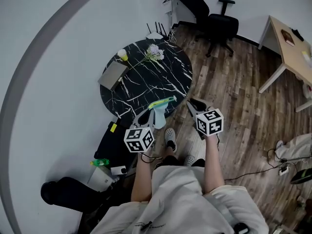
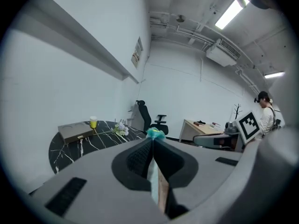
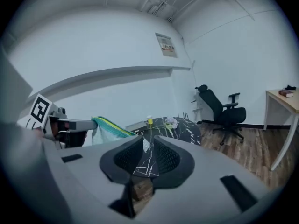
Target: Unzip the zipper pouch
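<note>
2 grippers are up in front of the person, above the near edge of the round black marble table (image 1: 161, 84), and only 1 of them has hold of anything. The left gripper (image 2: 153, 138) has its jaws pressed together on 1 end of the zipper pouch (image 1: 160, 112); a tuft of teal fabric pokes out past the tips in the left gripper view. That pinch keeps the pouch hanging in the air, clear of the tabletop. Its yellow-green zip edge stretches out toward the right hand, so the fabric is anchored while the zip is worked.

The right gripper (image 3: 148, 146) is near the pouch's free end without touching it. Its jaws are slightly apart with nothing between them, and only the table shows through the gap. It looks well placed to take the zip pull and draw it away from the held end. Whether the zip is already open cannot be told from these views.

A flat box (image 1: 113, 74), a cup (image 1: 122, 55) and some flowers (image 1: 153, 52) lie on the far half of the table, well apart from the pouch.
</note>
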### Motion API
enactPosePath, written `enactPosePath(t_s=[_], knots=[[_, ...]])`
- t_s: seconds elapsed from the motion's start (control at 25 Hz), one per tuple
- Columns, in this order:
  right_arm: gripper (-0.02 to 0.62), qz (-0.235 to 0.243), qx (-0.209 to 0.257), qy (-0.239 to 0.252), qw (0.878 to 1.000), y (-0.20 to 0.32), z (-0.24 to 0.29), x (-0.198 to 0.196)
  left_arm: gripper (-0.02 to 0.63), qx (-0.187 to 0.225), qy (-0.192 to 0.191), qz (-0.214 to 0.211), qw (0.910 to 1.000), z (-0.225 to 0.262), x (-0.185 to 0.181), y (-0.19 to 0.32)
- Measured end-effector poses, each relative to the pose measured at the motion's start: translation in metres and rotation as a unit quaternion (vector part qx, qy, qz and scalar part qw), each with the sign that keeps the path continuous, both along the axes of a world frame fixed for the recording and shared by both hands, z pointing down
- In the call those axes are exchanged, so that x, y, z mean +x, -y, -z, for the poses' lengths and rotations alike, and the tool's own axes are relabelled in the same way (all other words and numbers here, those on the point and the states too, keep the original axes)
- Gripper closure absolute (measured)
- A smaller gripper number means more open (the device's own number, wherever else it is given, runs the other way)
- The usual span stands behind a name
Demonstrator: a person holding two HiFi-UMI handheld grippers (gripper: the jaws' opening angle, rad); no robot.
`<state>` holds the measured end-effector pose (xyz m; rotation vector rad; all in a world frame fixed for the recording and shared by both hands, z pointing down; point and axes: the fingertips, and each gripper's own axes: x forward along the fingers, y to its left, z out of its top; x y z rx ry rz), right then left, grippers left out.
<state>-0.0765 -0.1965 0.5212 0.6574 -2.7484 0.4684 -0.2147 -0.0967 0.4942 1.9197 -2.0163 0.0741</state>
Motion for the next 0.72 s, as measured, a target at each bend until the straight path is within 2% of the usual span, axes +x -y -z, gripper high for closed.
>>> enactPosePath(t_s=[0.12, 0.36, 0.72], knots=[[0.518, 0.046, -0.004, 0.0, 0.999, -0.025, 0.007, -0.012, 0.578, 0.007, 0.004, 0.026, 0.9996, 0.003, -0.005, -0.012], [0.518, 0.103, 0.024, 0.012, 0.994, -0.055, 0.029, -0.034, 0.578, 0.041, 0.002, 0.064, 0.9971, 0.012, -0.02, -0.022], [0.523, 0.112, 0.016, 0.03, 0.993, -0.065, 0.038, -0.036, 0.578, 0.039, 0.026, 0.04, 0.9981, 0.01, -0.009, -0.022]])
